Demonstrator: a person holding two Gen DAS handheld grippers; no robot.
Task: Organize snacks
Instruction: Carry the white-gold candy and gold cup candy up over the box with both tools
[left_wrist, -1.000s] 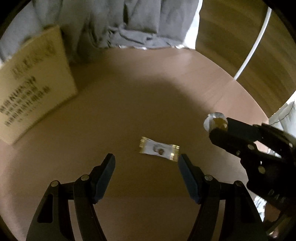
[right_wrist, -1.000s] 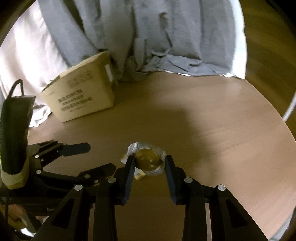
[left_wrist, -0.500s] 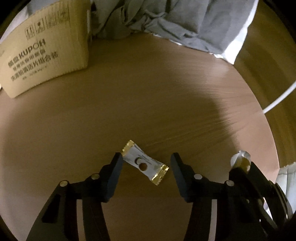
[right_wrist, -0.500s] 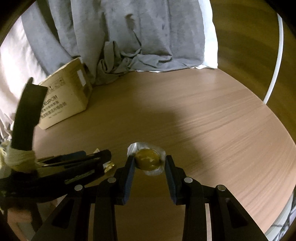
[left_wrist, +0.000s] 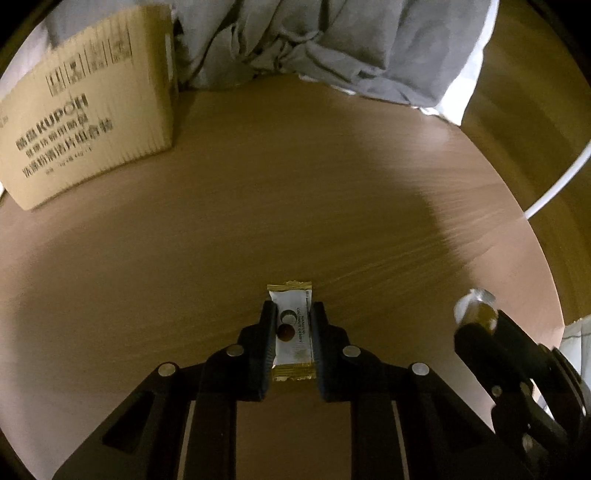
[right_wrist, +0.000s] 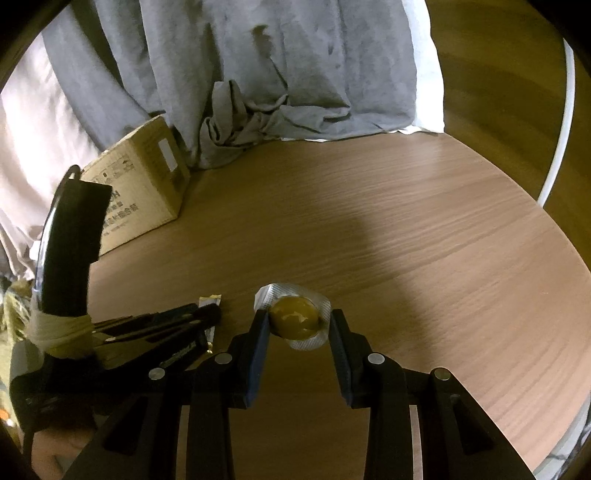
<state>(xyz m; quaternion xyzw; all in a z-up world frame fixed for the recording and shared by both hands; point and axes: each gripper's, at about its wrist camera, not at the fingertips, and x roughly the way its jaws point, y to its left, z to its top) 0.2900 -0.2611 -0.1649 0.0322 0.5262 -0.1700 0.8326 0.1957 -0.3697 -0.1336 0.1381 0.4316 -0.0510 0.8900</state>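
My left gripper is shut on a small white candy packet with gold ends, which lies lengthwise between the fingers just above the round wooden table. My right gripper is shut on a round yellow-brown sweet in a clear wrapper, held above the table. The right gripper and its sweet also show at the right of the left wrist view. The left gripper shows at the left of the right wrist view, with the packet's end sticking out.
A cardboard box printed KUPOH stands at the table's far left, also in the right wrist view. Grey cloth hangs at the back edge. A white cable runs past the table's right side.
My left gripper moved forward over the white packet, turned in line with it and closed on it. My right gripper kept hold of the wrapped sweet.
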